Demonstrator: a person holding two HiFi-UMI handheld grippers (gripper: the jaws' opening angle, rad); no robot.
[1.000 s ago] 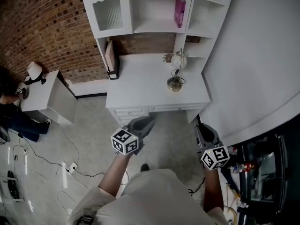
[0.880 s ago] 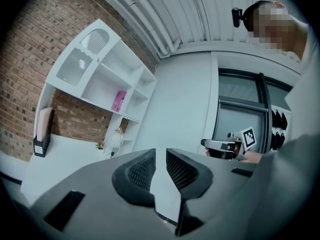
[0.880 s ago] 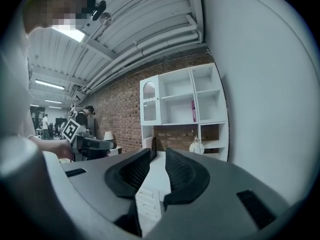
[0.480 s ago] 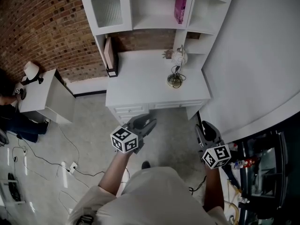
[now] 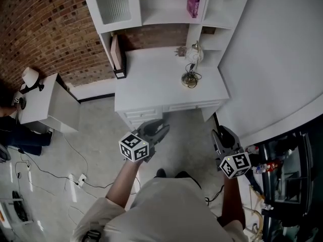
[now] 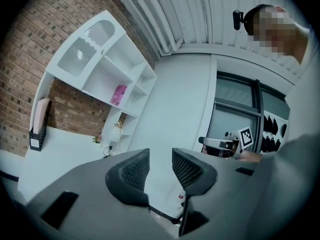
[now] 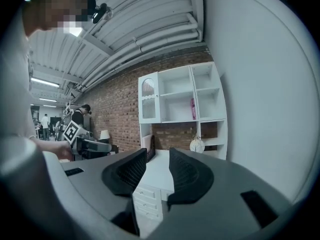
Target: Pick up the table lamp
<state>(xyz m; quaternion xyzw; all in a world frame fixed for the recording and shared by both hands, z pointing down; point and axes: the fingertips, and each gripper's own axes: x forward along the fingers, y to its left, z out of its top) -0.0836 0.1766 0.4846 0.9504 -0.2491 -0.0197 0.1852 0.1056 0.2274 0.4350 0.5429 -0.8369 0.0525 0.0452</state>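
Note:
The table lamp (image 5: 191, 67) stands at the right back of the white desk (image 5: 146, 84); it has a pale globe shade, a thin metal stem and a round base with a coiled cord. It also shows small in the left gripper view as the lamp (image 6: 116, 133) and in the right gripper view as the lamp (image 7: 197, 144). My left gripper (image 5: 159, 129) hovers over the floor just before the desk's drawers, open, nothing between its jaws (image 6: 160, 159). My right gripper (image 5: 222, 134) is off the desk's right front corner; its jaws are opening, with nothing between them (image 7: 157, 160).
A white hutch with shelves rises behind the desk, holding a pink book (image 5: 193, 0). A magazine holder (image 5: 117, 57) stands at the desk's left back, a tiny plant (image 5: 180, 51) by the lamp. A white side table (image 5: 48, 102) is left, cables cross the floor, dark shelving (image 5: 282, 185) is right.
Both grippers' jaws have spread apart, the left from nearly closed. Both hands have edged toward the desk, which now sits a little higher in the head view.

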